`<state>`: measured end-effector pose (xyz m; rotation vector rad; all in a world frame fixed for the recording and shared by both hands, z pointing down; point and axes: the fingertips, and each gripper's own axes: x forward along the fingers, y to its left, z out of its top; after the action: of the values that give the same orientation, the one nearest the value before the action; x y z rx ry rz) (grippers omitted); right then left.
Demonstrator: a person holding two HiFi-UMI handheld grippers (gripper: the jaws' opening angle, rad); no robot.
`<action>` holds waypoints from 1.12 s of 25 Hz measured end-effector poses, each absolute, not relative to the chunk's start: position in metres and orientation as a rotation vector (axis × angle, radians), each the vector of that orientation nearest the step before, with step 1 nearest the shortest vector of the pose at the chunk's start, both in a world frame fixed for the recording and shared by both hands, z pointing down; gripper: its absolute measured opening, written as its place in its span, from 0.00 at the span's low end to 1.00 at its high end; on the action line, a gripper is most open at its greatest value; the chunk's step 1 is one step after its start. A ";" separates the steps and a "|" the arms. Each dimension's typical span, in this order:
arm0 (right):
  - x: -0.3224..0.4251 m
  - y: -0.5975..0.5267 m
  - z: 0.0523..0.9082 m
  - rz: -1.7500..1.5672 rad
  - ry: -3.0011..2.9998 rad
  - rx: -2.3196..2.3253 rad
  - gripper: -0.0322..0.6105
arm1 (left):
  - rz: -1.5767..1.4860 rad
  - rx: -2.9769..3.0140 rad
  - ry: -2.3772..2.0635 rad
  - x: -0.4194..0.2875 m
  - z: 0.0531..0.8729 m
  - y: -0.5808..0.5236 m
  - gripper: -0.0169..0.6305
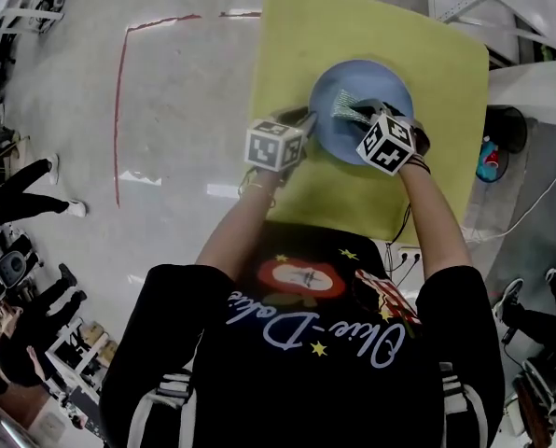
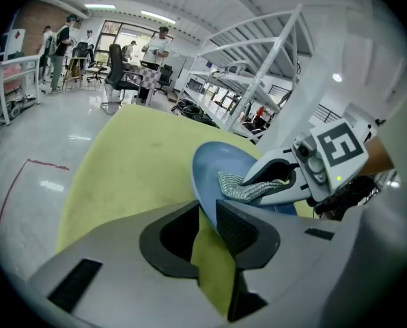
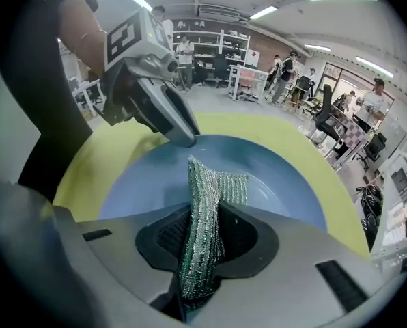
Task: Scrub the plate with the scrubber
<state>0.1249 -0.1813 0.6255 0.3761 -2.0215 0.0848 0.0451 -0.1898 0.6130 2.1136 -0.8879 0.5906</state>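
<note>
You had one yellow desk carrying one blue plate, with one silvery scrubber hanging over its bowl, and of your two tools the left tool pinched the plate's rim while the right tool clamped the scrubber.

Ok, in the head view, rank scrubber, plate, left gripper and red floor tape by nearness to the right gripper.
1. scrubber, in its grip.
2. plate, just beneath.
3. left gripper, at the plate's left rim.
4. red floor tape, far left.
</note>
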 end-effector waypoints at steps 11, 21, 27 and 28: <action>0.111 -0.136 0.624 0.160 -2.033 0.306 0.16 | 0.613 2.122 -0.904 0.042 0.611 -0.191 0.14; 0.102 -0.108 0.624 0.261 -2.060 0.275 0.16 | 0.675 2.138 -0.955 0.044 0.612 -0.191 0.14; 0.103 -0.108 0.624 0.282 -2.070 0.297 0.16 | 0.697 2.136 -0.972 0.046 0.613 -0.191 0.13; 0.103 -0.108 0.624 0.279 -2.077 0.307 0.16 | 0.693 2.135 -0.972 0.046 0.613 -0.191 0.13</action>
<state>0.1031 -0.1079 0.6238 0.3072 -2.0772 0.2790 0.0460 -0.1912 0.6131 2.1352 -0.9719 0.6932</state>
